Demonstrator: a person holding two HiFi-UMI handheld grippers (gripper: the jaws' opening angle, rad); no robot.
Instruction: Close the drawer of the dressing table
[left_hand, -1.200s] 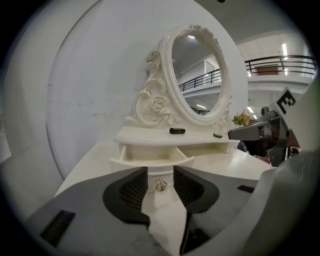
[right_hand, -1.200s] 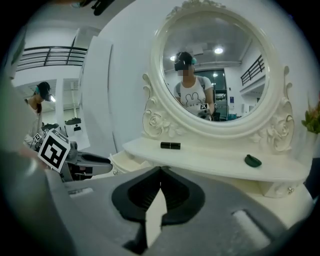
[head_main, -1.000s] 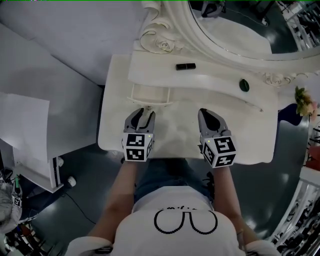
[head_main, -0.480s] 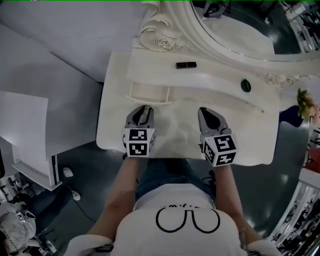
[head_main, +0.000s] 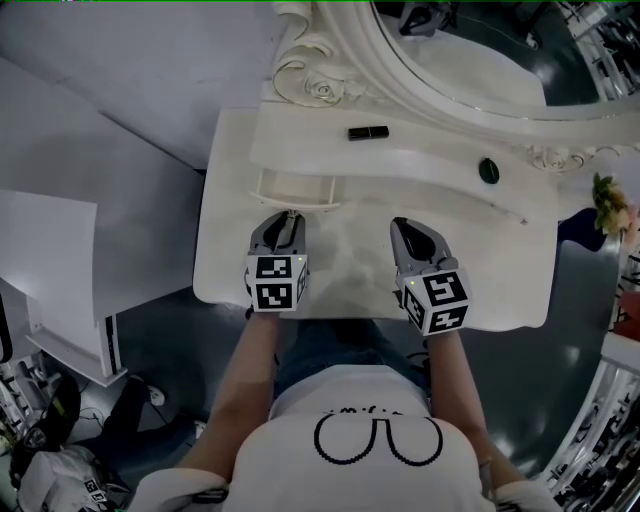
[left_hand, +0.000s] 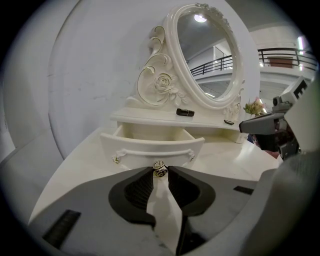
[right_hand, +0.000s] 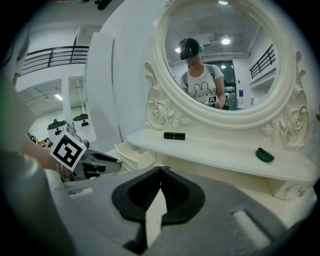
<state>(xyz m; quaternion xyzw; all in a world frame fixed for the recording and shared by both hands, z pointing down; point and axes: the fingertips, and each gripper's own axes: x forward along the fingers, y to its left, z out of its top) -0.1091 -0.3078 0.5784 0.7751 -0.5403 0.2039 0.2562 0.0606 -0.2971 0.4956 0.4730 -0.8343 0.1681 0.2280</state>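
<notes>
Left gripper (left_hand: 160, 173): we have just closed its jaws onto the drawer knob (left_hand: 159, 168).
Drawer (left_hand: 152, 145): still pulled out, directly ahead of those jaws.
Right gripper (right_hand: 160, 175): clenched, empty.
Remaining: we judge the whole push-in.

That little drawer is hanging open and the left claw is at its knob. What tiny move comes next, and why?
Probably push straight in toward the mirror. The left gripper has just been closing its jaws and now pinches the knob on the drawer, which stands pulled out from under the shelf.
</notes>
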